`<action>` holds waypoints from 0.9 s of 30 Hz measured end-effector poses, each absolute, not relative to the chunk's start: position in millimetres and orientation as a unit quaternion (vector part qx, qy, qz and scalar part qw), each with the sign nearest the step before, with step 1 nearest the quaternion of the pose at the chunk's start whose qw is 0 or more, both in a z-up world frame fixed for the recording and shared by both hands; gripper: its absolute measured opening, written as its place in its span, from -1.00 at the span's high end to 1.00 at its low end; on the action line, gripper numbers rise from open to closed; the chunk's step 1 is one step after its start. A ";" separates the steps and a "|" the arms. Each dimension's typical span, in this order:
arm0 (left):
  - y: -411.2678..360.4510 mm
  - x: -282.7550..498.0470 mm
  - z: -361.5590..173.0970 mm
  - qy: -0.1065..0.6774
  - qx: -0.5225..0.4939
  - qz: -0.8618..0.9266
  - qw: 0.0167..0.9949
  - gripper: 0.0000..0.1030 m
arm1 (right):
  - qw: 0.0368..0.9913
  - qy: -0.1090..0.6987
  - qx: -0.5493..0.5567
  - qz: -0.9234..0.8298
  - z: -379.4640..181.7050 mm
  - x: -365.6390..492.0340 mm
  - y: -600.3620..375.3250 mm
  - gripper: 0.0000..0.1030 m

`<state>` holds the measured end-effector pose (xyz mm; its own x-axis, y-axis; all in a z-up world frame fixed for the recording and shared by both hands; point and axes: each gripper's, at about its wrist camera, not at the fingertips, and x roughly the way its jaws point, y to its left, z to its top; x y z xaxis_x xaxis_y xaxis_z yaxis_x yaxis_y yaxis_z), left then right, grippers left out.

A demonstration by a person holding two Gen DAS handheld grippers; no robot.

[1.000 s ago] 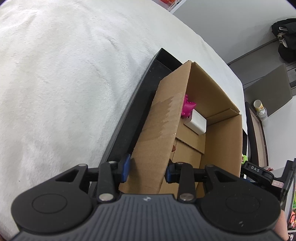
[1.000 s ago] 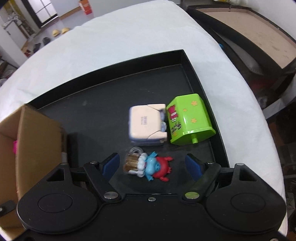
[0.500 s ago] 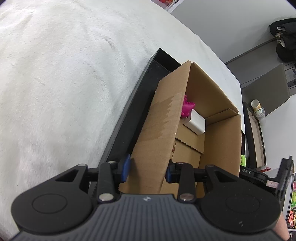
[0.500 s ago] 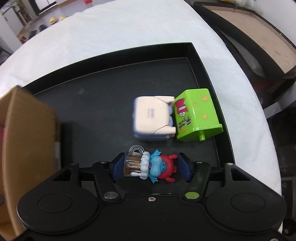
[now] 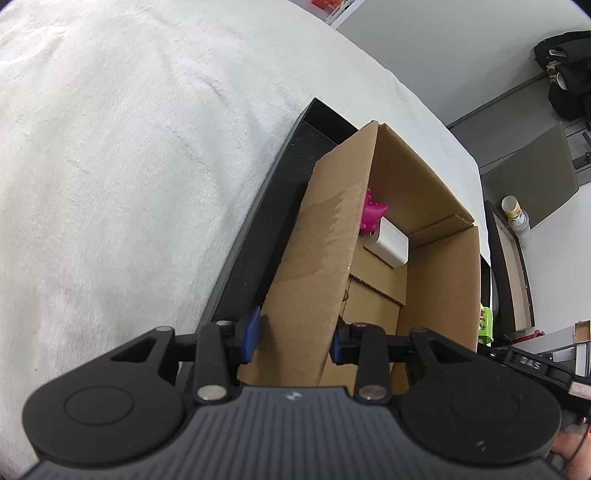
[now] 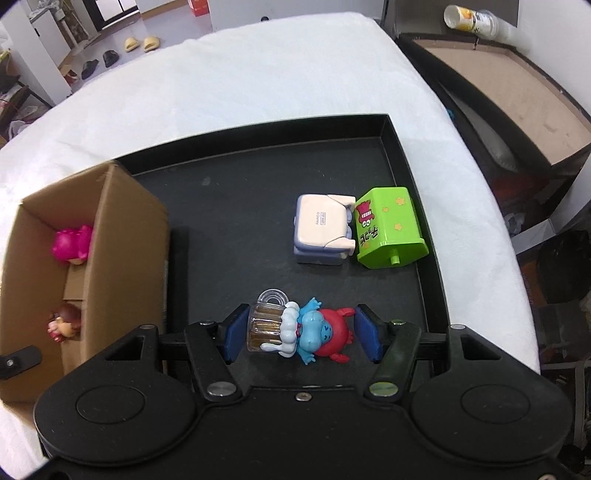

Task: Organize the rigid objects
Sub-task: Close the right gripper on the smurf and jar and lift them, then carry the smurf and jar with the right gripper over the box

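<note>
My right gripper [image 6: 301, 334] is shut on a blue-and-red figure with a beer mug [image 6: 299, 332] and holds it above the black tray [image 6: 410, 177]. A pale square toy [image 6: 322, 232] and a green box toy [image 6: 388, 227] lie together on the tray's right side. The cardboard box [image 6: 125, 229] stands on the tray's left with a pink toy [image 6: 72, 243] and a small brown-haired figure [image 6: 64, 323] inside. My left gripper [image 5: 293, 339] is shut on the cardboard box's near wall [image 5: 314, 273]; the pink toy [image 5: 373, 214] and a white block [image 5: 389, 245] show inside.
The tray sits on a white fluffy cover [image 6: 258, 70]. A second tray with a brown bottom [image 6: 517, 96] stands off the right edge, with a cup [image 6: 476, 16] behind it. Shoes [image 6: 142, 42] lie on the floor far back.
My right gripper closed on the blue-and-red figure and lifted it off the tray, drawing back so the box's inside shows. My left gripper kept its hold on the box wall.
</note>
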<state>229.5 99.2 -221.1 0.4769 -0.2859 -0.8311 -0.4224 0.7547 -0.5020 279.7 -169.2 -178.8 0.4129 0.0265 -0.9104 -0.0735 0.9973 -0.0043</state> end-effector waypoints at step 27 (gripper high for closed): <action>87.6 230.2 -215.5 0.511 -0.333 0.058 0.791 0.32 | 0.870 0.485 -0.024 0.085 -111.2 244.6 -132.1 -0.15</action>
<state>230.2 87.6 -215.5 0.4716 -0.2477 -0.8463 -0.4317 0.7720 -0.4665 244.6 -132.1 -111.2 0.5154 0.1244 -0.8479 -0.1713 0.9844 0.0403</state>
